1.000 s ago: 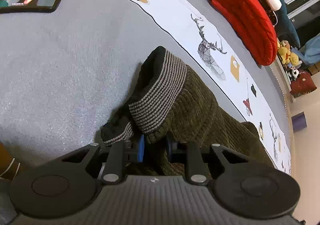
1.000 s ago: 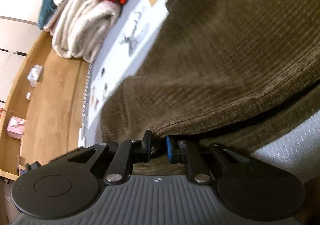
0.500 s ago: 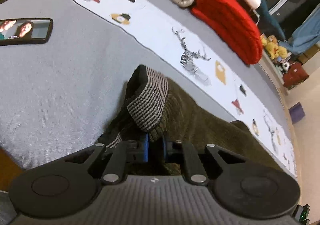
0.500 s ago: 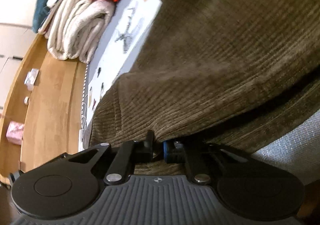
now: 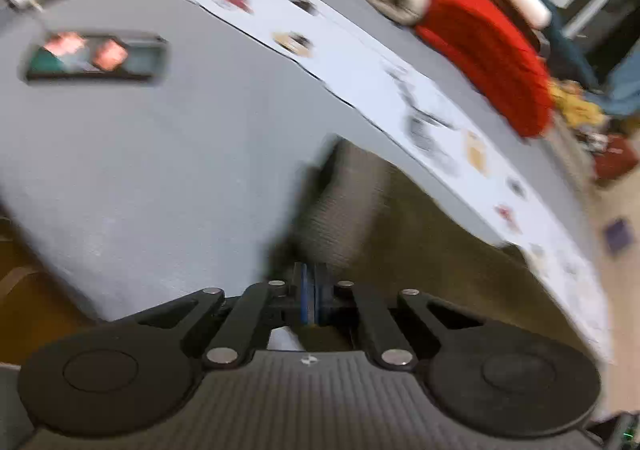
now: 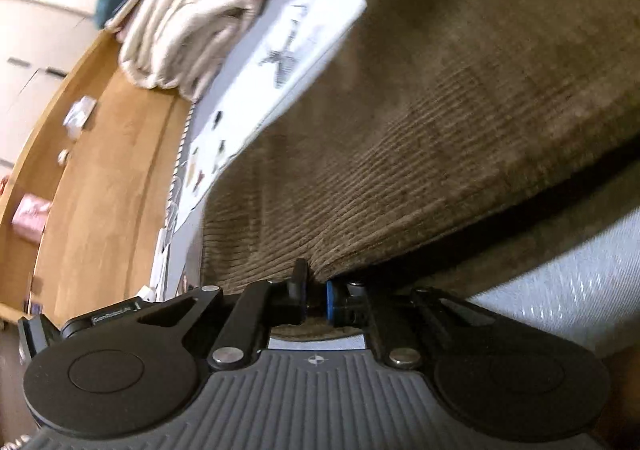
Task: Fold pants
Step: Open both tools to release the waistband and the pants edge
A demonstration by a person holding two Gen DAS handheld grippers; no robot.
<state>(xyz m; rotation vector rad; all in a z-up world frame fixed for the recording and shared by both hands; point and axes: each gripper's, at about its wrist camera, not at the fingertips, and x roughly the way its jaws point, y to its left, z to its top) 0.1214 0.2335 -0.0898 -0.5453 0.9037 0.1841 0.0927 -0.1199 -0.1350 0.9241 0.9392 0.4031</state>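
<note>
both claws point(image 5: 311, 292) point(image 6: 316, 290) pinch the olive pants point(image 6: 440, 121).

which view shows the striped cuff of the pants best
The left wrist view, though motion-blurred: the striped cuff stands just ahead of the left gripper, which is shut on the pants. The right wrist view shows only brown corduroy, no cuff.

A grey bed point(image 5: 168, 153) carries folded cream blankets point(image 6: 180, 25) beside a wooden floor point(image 6: 100, 169).
</note>
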